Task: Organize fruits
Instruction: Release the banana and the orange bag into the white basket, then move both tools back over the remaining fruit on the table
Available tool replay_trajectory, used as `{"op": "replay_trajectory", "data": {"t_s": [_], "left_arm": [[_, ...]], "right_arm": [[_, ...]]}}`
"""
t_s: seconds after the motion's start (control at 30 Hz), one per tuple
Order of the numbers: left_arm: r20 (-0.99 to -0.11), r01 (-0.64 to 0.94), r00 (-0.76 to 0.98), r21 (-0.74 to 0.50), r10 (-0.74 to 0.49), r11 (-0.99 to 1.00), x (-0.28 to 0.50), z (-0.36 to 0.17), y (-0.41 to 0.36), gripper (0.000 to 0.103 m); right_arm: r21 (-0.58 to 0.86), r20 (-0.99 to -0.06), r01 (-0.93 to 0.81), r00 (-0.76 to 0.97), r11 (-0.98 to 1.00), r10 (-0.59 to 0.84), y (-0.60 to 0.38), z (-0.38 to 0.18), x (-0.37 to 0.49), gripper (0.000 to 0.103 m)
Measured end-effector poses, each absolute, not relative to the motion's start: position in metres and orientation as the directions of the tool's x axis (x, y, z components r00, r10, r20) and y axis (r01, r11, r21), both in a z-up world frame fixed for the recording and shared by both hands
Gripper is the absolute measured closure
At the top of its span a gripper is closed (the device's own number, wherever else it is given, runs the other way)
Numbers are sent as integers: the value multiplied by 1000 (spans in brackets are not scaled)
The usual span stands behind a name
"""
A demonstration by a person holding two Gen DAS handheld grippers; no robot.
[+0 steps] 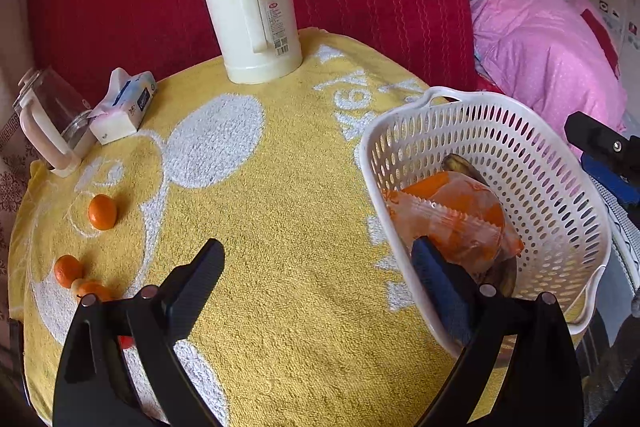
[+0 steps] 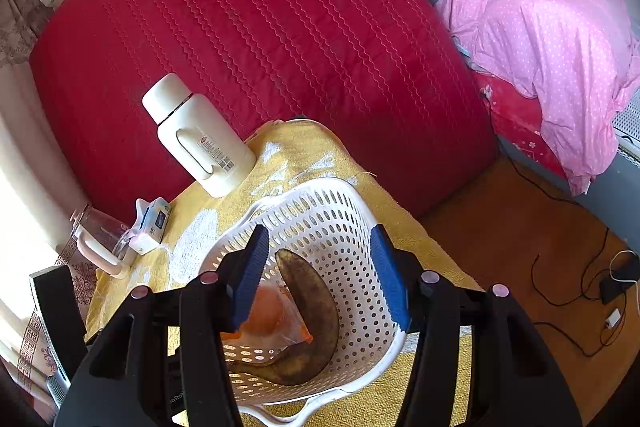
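The left gripper (image 1: pixel 320 267) hangs with jaws released over bare yellow towel (image 1: pixel 280 227); the right gripper (image 2: pixel 320 275), jaws released, hovers above the white basket (image 2: pixel 360 227), which sits at the counter's right edge holding a wrapped orange (image 1: pixel 452 215) and browned banana (image 2: pixel 316 303). Three small oranges (image 1: pixel 102 212) lie leftward.

white perforated basket (image 1: pixel 560 187) sits on the right of the yellow towel (image 1: pixel 280 227), holding a browned banana (image 2: pixel 316 291) and a wrapped orange (image 1: pixel 452 219) that lies on the banana. three small oranges (image 1: pixel 102 212) lie loose at the towel's left edge.
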State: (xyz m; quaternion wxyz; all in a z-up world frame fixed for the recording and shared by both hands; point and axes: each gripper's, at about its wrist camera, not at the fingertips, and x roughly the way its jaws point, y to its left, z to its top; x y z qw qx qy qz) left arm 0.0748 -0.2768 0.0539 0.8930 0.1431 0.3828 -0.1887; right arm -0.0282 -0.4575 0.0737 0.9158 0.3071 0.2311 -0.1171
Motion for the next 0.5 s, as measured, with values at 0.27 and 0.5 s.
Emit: {"op": "replay_trajectory", "data": {"t_s": [0.27,0.5], "left_arm": [[-712,448,642,49,-283,893,65,67,-258,9],[-693,404,665,17,-280,915,61,76,-226,9]], "right_arm": [[503,-487,338,871,796,-62,-450,76,-28,48],[482,-480,301,876,823,-39,-432,81,-27,48]]}}
